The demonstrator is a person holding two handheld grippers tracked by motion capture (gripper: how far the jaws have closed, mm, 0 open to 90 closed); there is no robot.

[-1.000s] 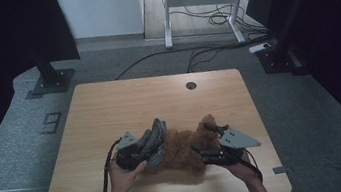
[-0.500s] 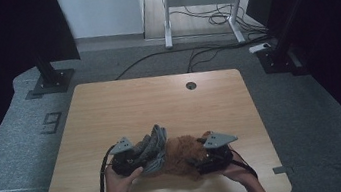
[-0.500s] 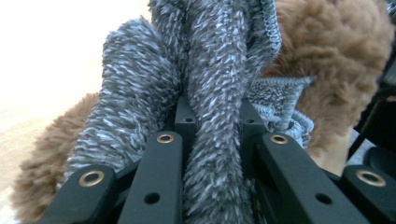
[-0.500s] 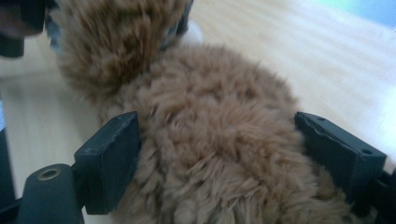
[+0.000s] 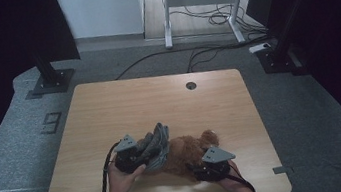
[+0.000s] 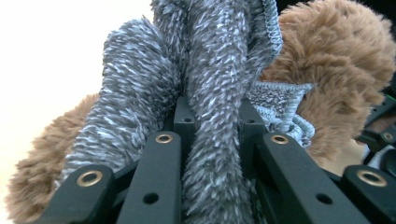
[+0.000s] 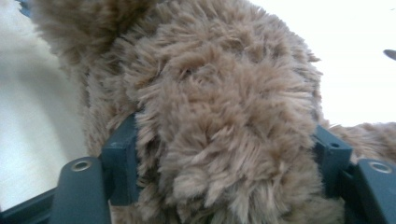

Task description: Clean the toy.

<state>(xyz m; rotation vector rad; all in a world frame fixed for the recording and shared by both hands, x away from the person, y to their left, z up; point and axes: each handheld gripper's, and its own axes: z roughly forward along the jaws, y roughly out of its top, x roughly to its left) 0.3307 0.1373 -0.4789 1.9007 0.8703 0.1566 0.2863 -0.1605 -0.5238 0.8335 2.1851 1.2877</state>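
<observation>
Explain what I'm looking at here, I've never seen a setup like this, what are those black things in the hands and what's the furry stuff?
A person sits at a light wooden table and holds a hand-operated tool in each hand, each with two black jaws and its own small camera. The wide picture comes from a fixed camera above the table. There the left gripper shows at left and the right gripper at right.

On the table lies a fluffy brown plush toy with a fuzzy grey knitted garment at its left end.

The close-up from the left gripper looks along its jaws: they are clamped shut on a fold of the grey garment.

The close-up from the right gripper shows a thick part of the brown toy between its jaws. They have just been closing, and the fur fills the gap and touches both.
</observation>
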